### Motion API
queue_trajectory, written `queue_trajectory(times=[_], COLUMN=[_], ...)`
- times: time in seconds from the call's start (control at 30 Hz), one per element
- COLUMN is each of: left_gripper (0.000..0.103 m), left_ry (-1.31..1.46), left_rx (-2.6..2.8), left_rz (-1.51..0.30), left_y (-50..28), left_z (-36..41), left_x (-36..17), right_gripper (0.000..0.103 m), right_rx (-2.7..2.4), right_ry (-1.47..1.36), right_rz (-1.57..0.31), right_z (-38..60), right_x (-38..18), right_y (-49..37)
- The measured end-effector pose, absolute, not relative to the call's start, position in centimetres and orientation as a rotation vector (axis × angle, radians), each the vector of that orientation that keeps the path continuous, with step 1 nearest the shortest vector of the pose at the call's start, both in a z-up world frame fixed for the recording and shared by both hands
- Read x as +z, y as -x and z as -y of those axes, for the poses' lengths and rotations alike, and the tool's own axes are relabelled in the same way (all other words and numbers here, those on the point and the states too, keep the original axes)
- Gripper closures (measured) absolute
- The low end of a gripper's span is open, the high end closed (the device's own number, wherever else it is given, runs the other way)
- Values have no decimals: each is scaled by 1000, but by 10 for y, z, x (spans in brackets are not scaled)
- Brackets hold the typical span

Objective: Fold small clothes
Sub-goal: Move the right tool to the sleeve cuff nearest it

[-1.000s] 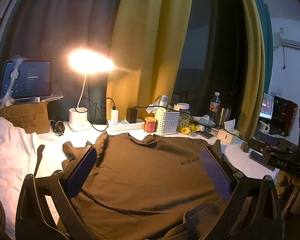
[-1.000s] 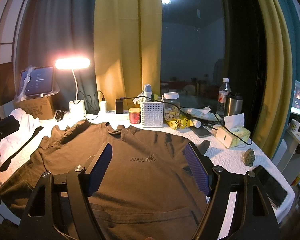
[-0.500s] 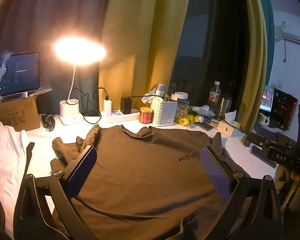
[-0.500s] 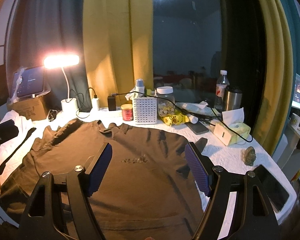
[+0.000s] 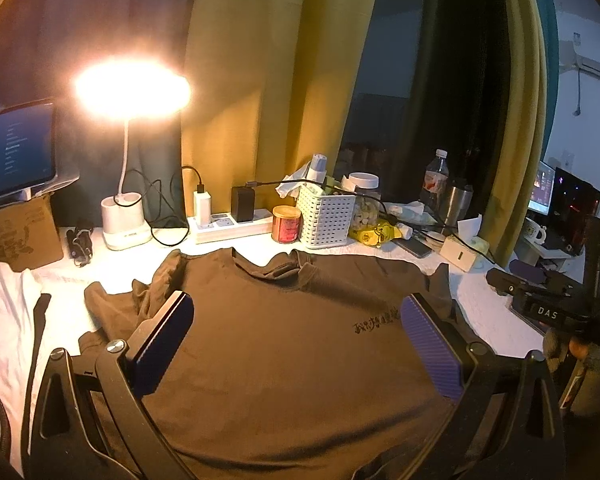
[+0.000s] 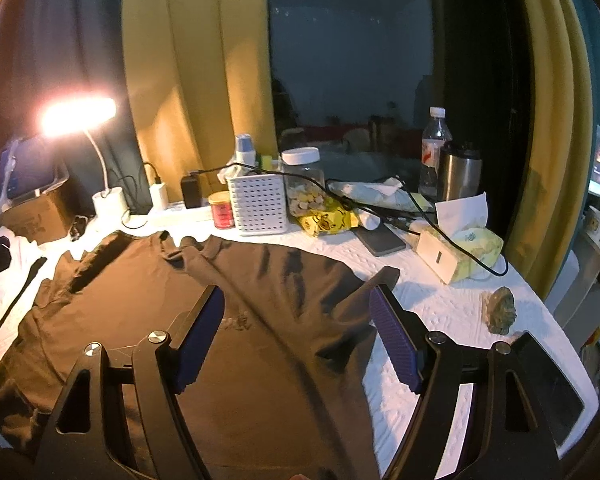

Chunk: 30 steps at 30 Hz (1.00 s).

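Brown T-shirt point(image 5: 284, 344) spread front-up on the white-covered table point(image 5: 488, 312), collar toward the window, hem toward the cameras. Left sleeve bunched and rumpled just beside the left gripper point(image 5: 296, 320); dark lettering point(image 5: 374, 318) printed on the chest near that gripper's right-hand finger.

Left gripper wide open, nothing between the purple pads point(image 5: 430, 350), poised above the shirt's chest and midsection; contact with the cloth impossible to judge. Both fingers framing the shirt's body, cloth filling the whole gap.

Right gripper point(image 6: 298, 314) likewise spread apart and empty, above the shirt's right half point(image 6: 236, 320). Left-hand finger over the brown cloth, right-hand finger over the shirt's edge, where a folded sleeve corner point(image 6: 384, 276) pokes out onto white table point(image 6: 452, 308). Long diagonal crease running through the cloth between the fingers.

Behind the collar: lit desk lamp point(image 5: 128, 92), white power strip point(image 5: 232, 226) with chargers, red tin point(image 5: 286, 224), white perforated basket point(image 5: 326, 218). Further right, tissue box point(image 6: 466, 248), phone point(image 6: 380, 238), steel tumbler point(image 6: 458, 172). White garment point(image 5: 4, 320) lying at the table's left end, apart from the shirt.
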<state>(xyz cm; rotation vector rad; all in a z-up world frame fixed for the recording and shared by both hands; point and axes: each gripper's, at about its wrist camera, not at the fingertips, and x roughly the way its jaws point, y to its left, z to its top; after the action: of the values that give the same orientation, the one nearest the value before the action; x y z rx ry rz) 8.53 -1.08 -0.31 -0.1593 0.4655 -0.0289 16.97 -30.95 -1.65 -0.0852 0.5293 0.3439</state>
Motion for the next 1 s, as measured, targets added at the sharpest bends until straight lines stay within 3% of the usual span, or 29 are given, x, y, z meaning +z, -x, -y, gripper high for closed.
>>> queue_trajectory(times=[0.57, 1.0], left_gripper=[1, 1], left_ry=[159, 145], left_rx=[-3, 38], left_rz=[-558, -675], left_y=[-145, -192], left_z=[16, 20], left_x=[-19, -49], right_gripper=[25, 25], right_rx=[331, 319], right_ry=[65, -43], right_rz=[-630, -822], right_z=[337, 368], right_x=[-47, -94], right_y=[-242, -323])
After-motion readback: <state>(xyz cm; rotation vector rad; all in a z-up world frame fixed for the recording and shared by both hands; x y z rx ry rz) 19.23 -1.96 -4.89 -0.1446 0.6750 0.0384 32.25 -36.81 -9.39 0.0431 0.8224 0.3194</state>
